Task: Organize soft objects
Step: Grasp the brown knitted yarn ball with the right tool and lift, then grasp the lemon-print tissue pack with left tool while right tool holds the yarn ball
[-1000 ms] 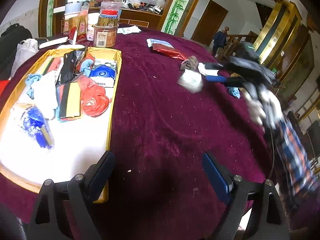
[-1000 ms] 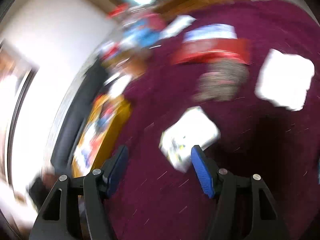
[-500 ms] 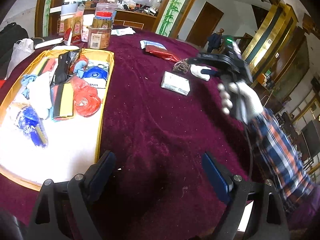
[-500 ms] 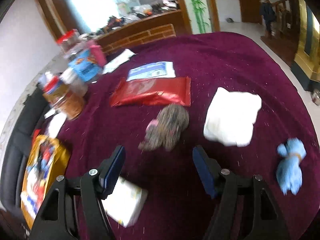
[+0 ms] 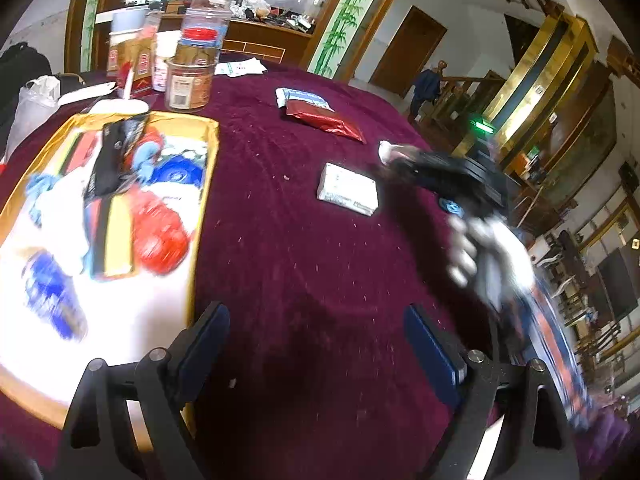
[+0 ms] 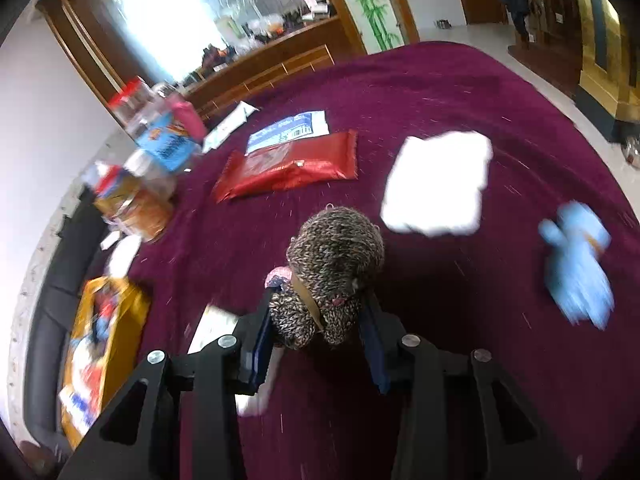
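My right gripper (image 6: pixel 318 344) is shut on a brown knitted sock bundle (image 6: pixel 332 264) on the maroon tablecloth (image 6: pixel 460 92). A folded white cloth (image 6: pixel 438 184) and a light blue cloth bundle (image 6: pixel 576 264) lie to its right. My left gripper (image 5: pixel 316 344) is open and empty, low over the cloth beside the gold-rimmed tray (image 5: pixel 200 216) that holds several soft items, among them a red bundle (image 5: pixel 158 236). The right gripper's body (image 5: pixel 452 180) shows in the left wrist view, blurred, at right.
A white tissue pack (image 5: pixel 348 190) lies mid-table. A red foil packet (image 6: pixel 288 168) and a blue-white packet (image 6: pixel 288 130) lie further back. Jars and boxes (image 5: pixel 192 76) stand behind the tray. The table edge curves away at right.
My right gripper has swung from the tissue pack to the knitted bundle and closed on it. My left gripper has stayed open and shifted a little.
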Demonstrator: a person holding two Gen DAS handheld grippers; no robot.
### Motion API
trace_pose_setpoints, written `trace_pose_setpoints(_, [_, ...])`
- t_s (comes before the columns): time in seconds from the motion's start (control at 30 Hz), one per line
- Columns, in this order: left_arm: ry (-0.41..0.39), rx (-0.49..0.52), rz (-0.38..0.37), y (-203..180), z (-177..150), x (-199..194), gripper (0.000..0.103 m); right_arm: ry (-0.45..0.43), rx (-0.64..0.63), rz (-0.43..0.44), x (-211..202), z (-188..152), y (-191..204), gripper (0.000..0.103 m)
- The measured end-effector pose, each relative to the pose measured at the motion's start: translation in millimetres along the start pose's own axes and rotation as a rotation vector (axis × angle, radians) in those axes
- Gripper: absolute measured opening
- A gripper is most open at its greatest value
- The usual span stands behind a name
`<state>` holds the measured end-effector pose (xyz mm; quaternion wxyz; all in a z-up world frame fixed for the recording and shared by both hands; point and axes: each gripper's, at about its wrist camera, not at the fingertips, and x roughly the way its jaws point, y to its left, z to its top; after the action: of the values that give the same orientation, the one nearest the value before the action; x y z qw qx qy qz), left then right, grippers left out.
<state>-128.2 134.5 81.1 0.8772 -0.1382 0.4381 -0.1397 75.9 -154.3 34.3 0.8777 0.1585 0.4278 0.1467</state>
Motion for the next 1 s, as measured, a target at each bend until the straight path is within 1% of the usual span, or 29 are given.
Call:
trace_pose_setpoints(0.07, [0.007,-0.002,0.009,-8.5,13.1,16.0,0.093,-0.032,0.019,0.034,-25.1,-22.5,-13.6,0.039])
trace_pose_setpoints(0.13, [0.018,-0.003,-0.002,-20.5,30.6,39.6,0.095,-0.062,0.023,0.032,-33.0,-32.0,-22.7,0.039])
trace_pose_setpoints(0.2, [0.019,-0.001,0.003,-28.4,44.0,60.3,0.095,-0.064,0.043,0.034,-33.4,-32.6,-30.8,0.039])
trace_pose_setpoints(0.3, [0.024,0.053,0.09,-42.7,63.8,97.0,0.095,-0.058,0.079,0.081,-30.7,-31.7,-39.5,0.039])
trace_pose_setpoints(0.4, [0.019,0.101,0.148,-53.2,77.3,128.5,0.095,-0.044,0.068,0.059,-27.4,-32.9,-40.2,0.039])
trace_pose_setpoints(0.43, [0.007,0.126,0.184,-58.4,82.7,140.2,0.095,-0.044,0.072,0.064,-26.3,-33.0,-40.7,0.039])
trace_pose_setpoints(0.53, [-0.005,0.186,0.238,-70.6,92.5,163.3,0.095,-0.045,0.087,0.092,-27.7,-32.3,-43.9,0.039])
trace_pose_setpoints(0.57, [-0.009,0.212,0.265,-74.6,94.7,170.4,0.096,-0.042,0.092,0.096,-27.5,-32.3,-44.8,0.039])
trace_pose_setpoints(0.63, [-0.01,0.287,0.343,-84.0,97.9,188.6,0.097,-0.03,0.1,0.107,-25.8,-32.0,-45.7,0.039])
trace_pose_setpoints(0.67, [-0.012,0.32,0.377,-87.4,98.3,197.1,0.101,-0.026,0.103,0.115,-25.7,-32.1,-46.8,0.039])
trace_pose_setpoints(0.7, [-0.014,0.335,0.386,-89.2,98.8,201.1,0.103,-0.022,0.106,0.125,-25.1,-31.8,-46.7,0.039])
trace_pose_setpoints(0.73, [-0.025,0.351,0.392,-91.4,98.5,204.6,0.103,-0.021,0.107,0.133,-25.3,-31.9,-46.2,0.039])
trace_pose_setpoints(0.8, [-0.009,0.372,0.391,-95.2,98.4,211.3,0.103,-0.027,0.103,0.136,-27.1,-32.4,-44.7,0.039])
trace_pose_setpoints(0.83, [0.019,0.375,0.386,-96.1,97.4,215.6,0.098,-0.031,0.101,0.138,-27.8,-32.4,-44.1,0.039])
trace_pose_setpoints(0.87, [0.044,0.372,0.369,-96.0,95.4,217.6,0.082,-0.031,0.1,0.14,-28.0,-32.5,-43.7,0.039])
trace_pose_setpoints(0.9, [0.059,0.356,0.323,-94.7,94.7,218.4,0.073,-0.031,0.1,0.14,-27.8,-32.7,-43.4,0.039])
trace_pose_setpoints(0.97, [0.096,0.294,0.232,-88.1,97.8,212.3,0.021,-0.031,0.102,0.139,-27.3,-33.4,-43.9,0.039])
trace_pose_setpoints(1.0, [0.098,0.282,0.234,-88.4,98.7,211.3,0.015,-0.032,0.102,0.138,-27.6,-33.0,-44.1,0.039])
